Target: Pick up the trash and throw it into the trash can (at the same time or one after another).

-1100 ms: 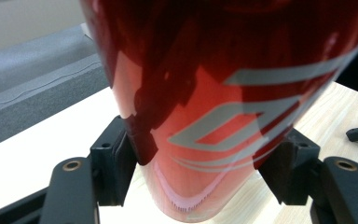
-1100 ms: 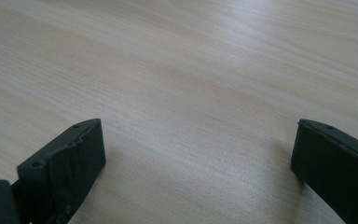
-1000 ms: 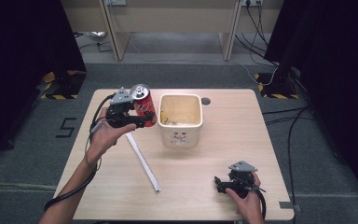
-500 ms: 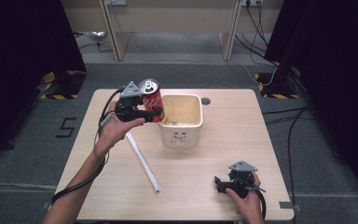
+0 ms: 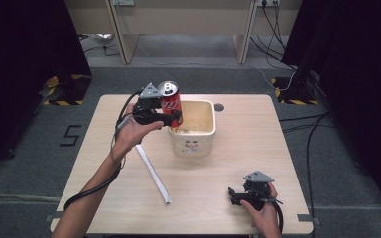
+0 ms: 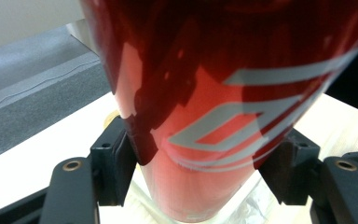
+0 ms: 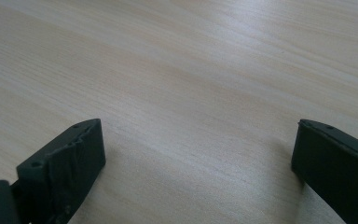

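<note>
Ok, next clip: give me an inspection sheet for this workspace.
Surface: pale wooden table, dry and unmarked.
Job's things: red can held over the near-left rim of the cream tub.
Clutter: white strip lying flat beside the tub.
Grippers: left gripper clamped on the can; right gripper open, low over the table.
Cables: black cable along the left forearm.
Surroundings: grey floor, dark curtains, desk legs behind.

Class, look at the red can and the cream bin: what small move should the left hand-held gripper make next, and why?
Probably carry it a little further over the cream bin, then release. The left hand-held gripper clamps the red soda can at the bin's left rim, not yet fully above the opening.
</note>
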